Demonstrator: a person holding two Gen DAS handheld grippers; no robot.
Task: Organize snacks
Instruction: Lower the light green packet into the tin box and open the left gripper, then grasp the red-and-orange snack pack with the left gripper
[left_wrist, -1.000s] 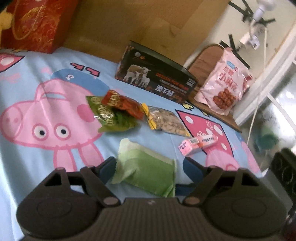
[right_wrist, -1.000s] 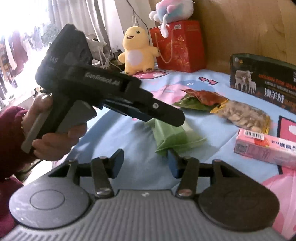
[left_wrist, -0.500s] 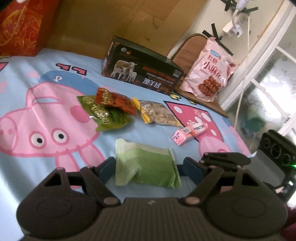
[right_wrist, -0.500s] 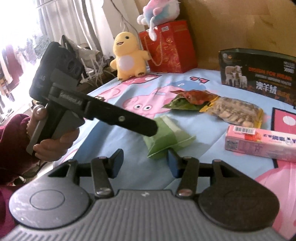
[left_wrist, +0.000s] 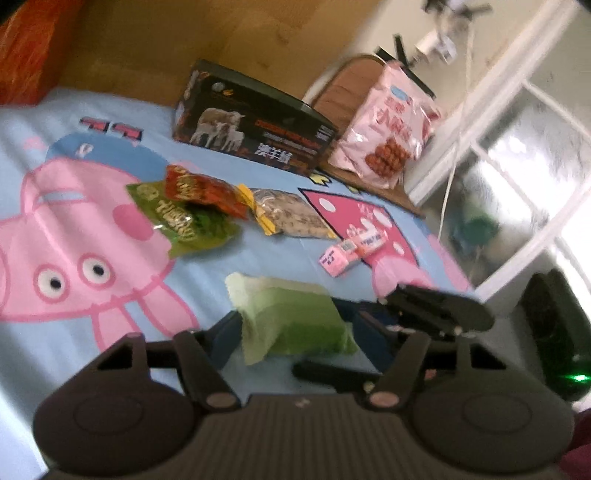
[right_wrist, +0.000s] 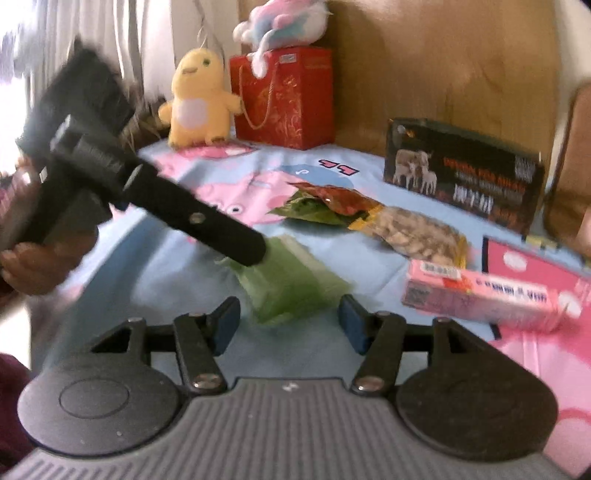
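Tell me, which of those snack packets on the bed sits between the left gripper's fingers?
The pale green packet. It alone lies between the left gripper fingers, whose jaws have just been closing; the red, dark green, nut and pink packs lie farther off.

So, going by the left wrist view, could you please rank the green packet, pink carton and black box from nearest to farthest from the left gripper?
1. Green packet, between the jaws.
2. Pink carton, ahead to the right.
3. Black box, at the back.
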